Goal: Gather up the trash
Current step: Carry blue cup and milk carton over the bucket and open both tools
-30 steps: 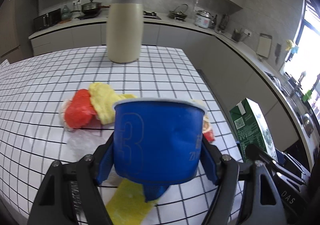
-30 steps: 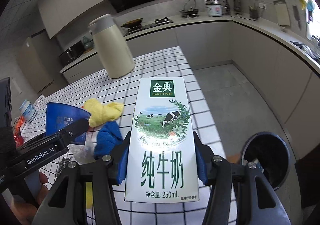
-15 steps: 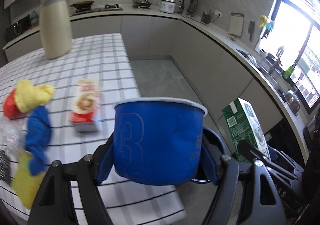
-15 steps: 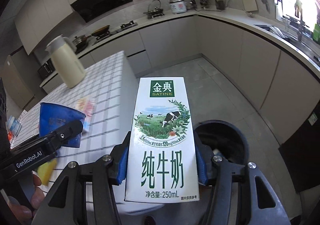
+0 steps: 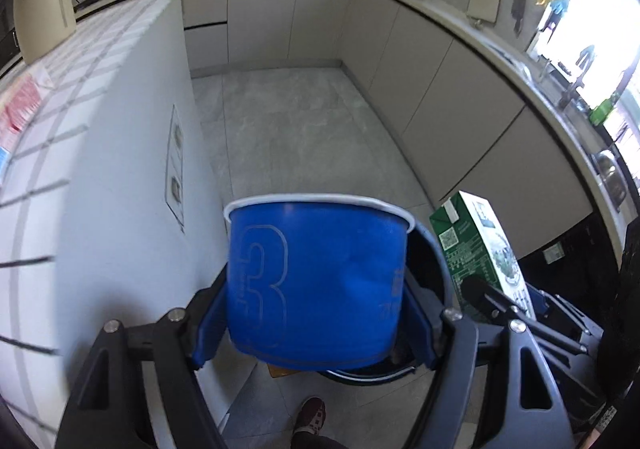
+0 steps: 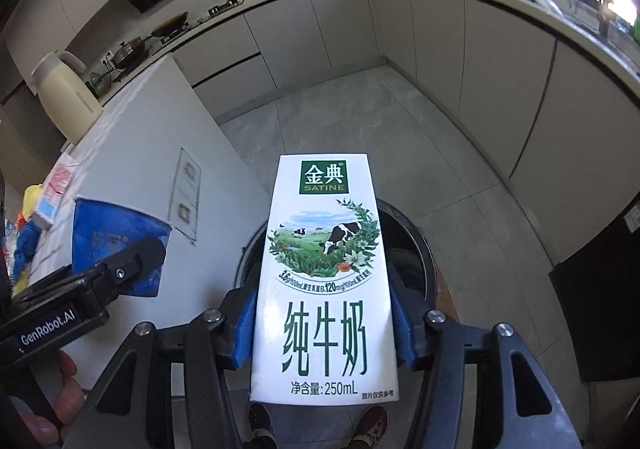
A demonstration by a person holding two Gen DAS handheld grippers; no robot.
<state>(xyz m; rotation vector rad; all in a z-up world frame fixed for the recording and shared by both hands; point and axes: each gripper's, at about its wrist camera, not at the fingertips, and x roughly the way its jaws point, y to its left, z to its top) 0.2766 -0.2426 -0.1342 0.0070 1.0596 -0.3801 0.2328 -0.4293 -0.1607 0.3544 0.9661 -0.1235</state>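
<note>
My left gripper (image 5: 316, 313) is shut on a blue paper cup (image 5: 316, 281) with a white rim, held upright over the floor. The cup also shows in the right wrist view (image 6: 116, 241). My right gripper (image 6: 324, 325) is shut on a white and green milk carton (image 6: 324, 289), upright, also seen in the left wrist view (image 5: 476, 261). A round black trash bin (image 6: 424, 253) stands on the floor directly behind and under the carton; in the left wrist view its rim (image 5: 432, 249) shows behind the cup. Most of the bin is hidden.
The white tiled island (image 5: 60, 129) is to the left, with a beige jug (image 6: 64, 97), a red packet (image 5: 20, 105) and yellow and blue rags (image 6: 26, 233) on it. Grey cabinets (image 5: 440, 89) ring the grey floor (image 5: 300, 129). My shoes (image 6: 372, 425) show below.
Both grippers have swung right, away from the island top, and now hang over the floor at the trash bin. Cup and carton remain gripped.
</note>
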